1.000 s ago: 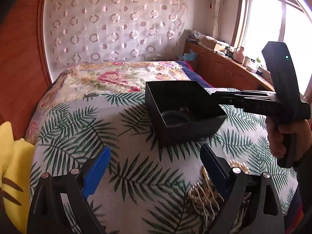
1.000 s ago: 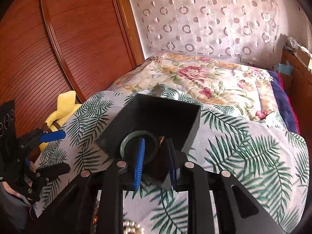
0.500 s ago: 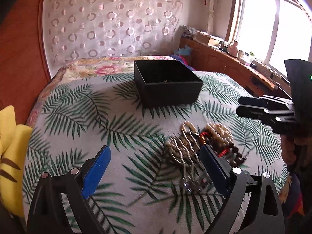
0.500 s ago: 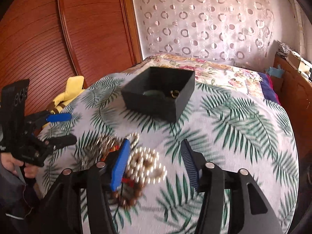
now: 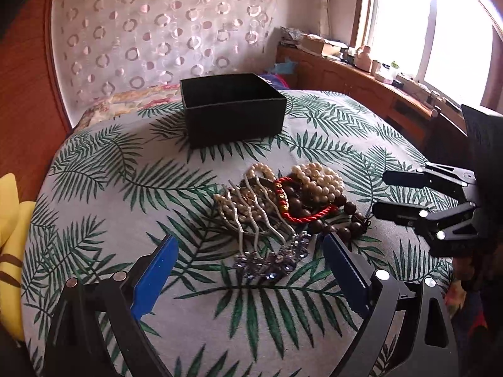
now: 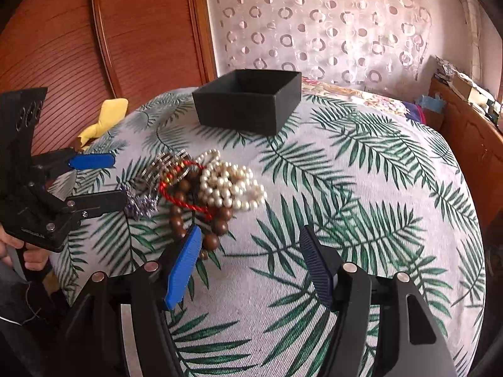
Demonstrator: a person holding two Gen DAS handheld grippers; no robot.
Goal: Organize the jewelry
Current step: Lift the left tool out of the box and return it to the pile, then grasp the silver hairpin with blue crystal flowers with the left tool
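Note:
A heap of jewelry lies on the palm-leaf cloth: pearl strands (image 5: 317, 182) (image 6: 231, 185), a red cord bracelet (image 5: 301, 212) (image 6: 180, 188), dark wooden beads (image 5: 342, 220) (image 6: 195, 220), a silver comb (image 5: 251, 213) and a purple crystal piece (image 5: 270, 260) (image 6: 141, 202). A black open box (image 5: 232, 110) (image 6: 248, 103) stands beyond the heap. My left gripper (image 5: 248, 270) is open and empty, just short of the crystal piece. My right gripper (image 6: 251, 260) is open and empty, just right of the wooden beads.
A yellow soft toy (image 5: 12, 245) (image 6: 103, 119) lies at the cloth's left edge. A wooden wardrobe (image 6: 94, 31) stands left, a flowered bed (image 6: 361, 97) behind, and a cluttered wooden sill (image 5: 377, 78) under the window at the right.
Both grippers have pulled back from the black box toward the near side. My right gripper, shut over the box a second ago, has opened. The jewelry heap has come into view.

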